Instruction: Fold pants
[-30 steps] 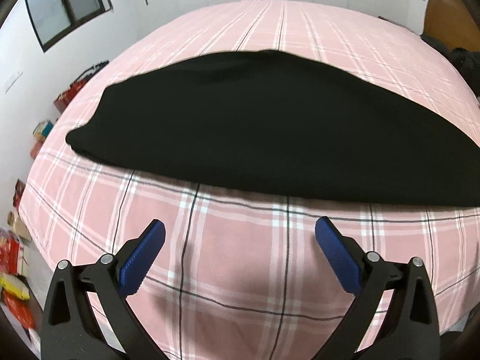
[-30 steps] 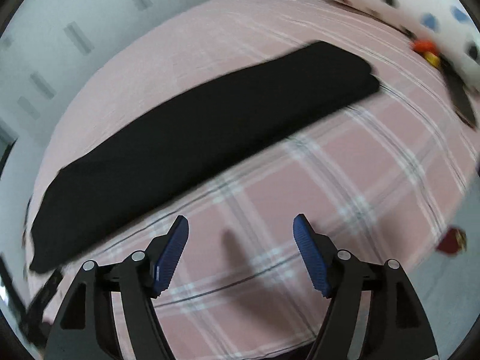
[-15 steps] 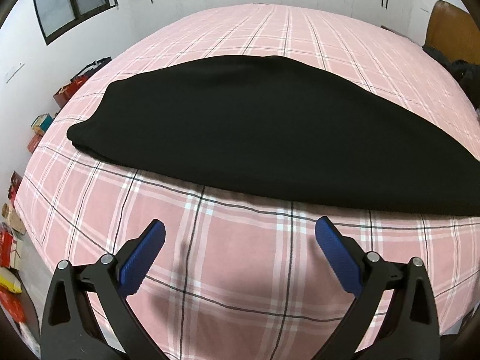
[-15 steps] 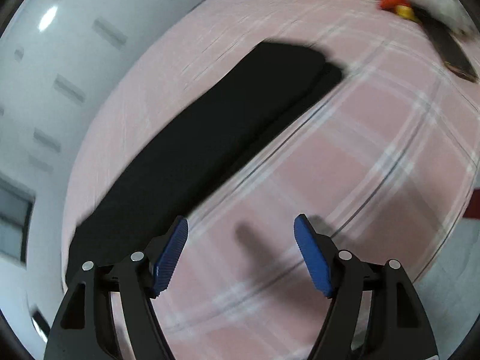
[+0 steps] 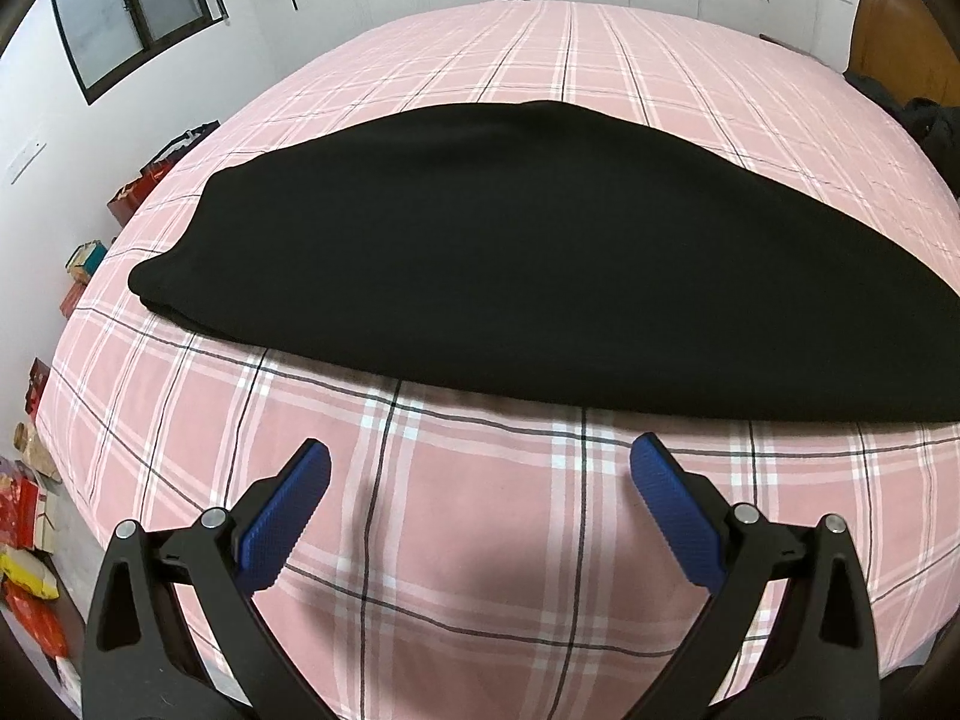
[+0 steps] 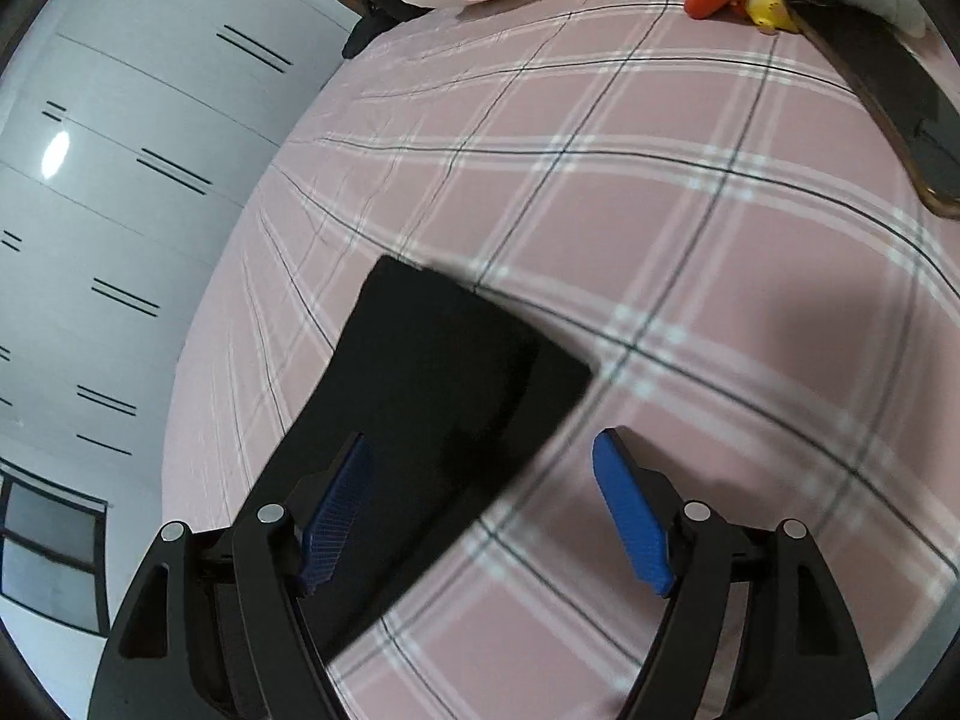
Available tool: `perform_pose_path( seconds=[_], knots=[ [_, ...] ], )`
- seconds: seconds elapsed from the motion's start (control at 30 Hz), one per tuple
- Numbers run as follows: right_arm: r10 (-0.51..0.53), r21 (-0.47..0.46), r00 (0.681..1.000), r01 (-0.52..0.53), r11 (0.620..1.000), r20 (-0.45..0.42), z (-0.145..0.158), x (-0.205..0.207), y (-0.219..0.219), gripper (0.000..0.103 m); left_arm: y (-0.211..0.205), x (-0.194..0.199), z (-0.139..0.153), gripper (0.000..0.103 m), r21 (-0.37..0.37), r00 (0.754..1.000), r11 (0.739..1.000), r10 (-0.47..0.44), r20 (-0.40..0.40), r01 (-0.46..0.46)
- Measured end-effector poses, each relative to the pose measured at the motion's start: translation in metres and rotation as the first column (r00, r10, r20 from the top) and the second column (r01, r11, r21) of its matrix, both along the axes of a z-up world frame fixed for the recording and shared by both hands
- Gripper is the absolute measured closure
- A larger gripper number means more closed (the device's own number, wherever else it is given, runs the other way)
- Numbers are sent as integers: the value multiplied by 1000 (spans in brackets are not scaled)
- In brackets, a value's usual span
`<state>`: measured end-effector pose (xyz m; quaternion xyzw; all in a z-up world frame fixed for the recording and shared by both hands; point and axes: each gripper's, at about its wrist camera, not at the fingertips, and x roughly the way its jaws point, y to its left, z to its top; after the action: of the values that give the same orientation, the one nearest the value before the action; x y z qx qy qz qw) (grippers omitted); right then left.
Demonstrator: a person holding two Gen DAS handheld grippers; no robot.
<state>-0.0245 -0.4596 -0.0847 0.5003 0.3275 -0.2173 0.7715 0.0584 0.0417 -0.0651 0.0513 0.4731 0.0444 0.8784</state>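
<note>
The black pants (image 5: 540, 264) lay flat as a long folded strip on the pink plaid bed (image 5: 480, 516). The left gripper (image 5: 480, 474) was spread wide and empty, near their long edge. The right gripper (image 6: 480, 468) was also spread, above one end of the pants, gripping nothing.

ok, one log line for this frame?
pants: flat strip on bed | left gripper: open, short of pants | right gripper: open, over pants end, no grip
</note>
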Motion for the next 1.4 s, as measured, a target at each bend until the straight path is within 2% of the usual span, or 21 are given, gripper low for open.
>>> perform_pose_path(
  seconds=[0.1,0.17,0.2,0.23,0.37,0.5,0.63,0.8,0.97,1.1,1.27,1.4],
  knots=[
    [-11,-2,1000,11,1000,8,-1,10,-8,35,0,0,0,5,-3,1000,1000,3,0,-3],
    [-7,-14,1000,7,1000,-10,-2,19,-7,57,1,0,0,5,-6,1000,1000,4,1,-4],
    [7,-3,1000,-7,1000,-15,-4,25,-7,83,1,0,0,5,-9,1000,1000,4,2,-4],
    [9,6,1000,-9,1000,-17,-5,25,-8,87,2,0,1,5,-13,1000,1000,5,3,-5],
    [-3,-20,1000,3,1000,-8,4,23,-4,89,4,1,1,5,-25,1000,1000,9,4,-9],
    [17,-33,998,-14,999,67,28,30,6,90,6,1,2,5,-43,1000,999,10,5,-9],
    [101,-74,985,-91,993,139,69,52,31,90,7,-1,4,5,-57,1000,998,3,11,-2],
    [238,-157,950,-208,965,202,125,87,77,90,10,-4,8,5,-78,1000,997,-1,25,3],
    [377,-276,909,-321,906,180,173,118,133,90,9,-8,11,5,-88,999,996,-6,38,10],
    [488,-393,867,-416,820,100,197,143,190,90,12,-10,14,5,-117,999,993,-5,46,10],
    [615,-463,788,-544,700,3,194,169,268,90,15,-11,16,5,-136,999,991,1,48,5],
    [680,-467,731,-620,630,-54,180,182,320,90,14,-10,15,5,-132,999,991,2,45,4]
  ],
)
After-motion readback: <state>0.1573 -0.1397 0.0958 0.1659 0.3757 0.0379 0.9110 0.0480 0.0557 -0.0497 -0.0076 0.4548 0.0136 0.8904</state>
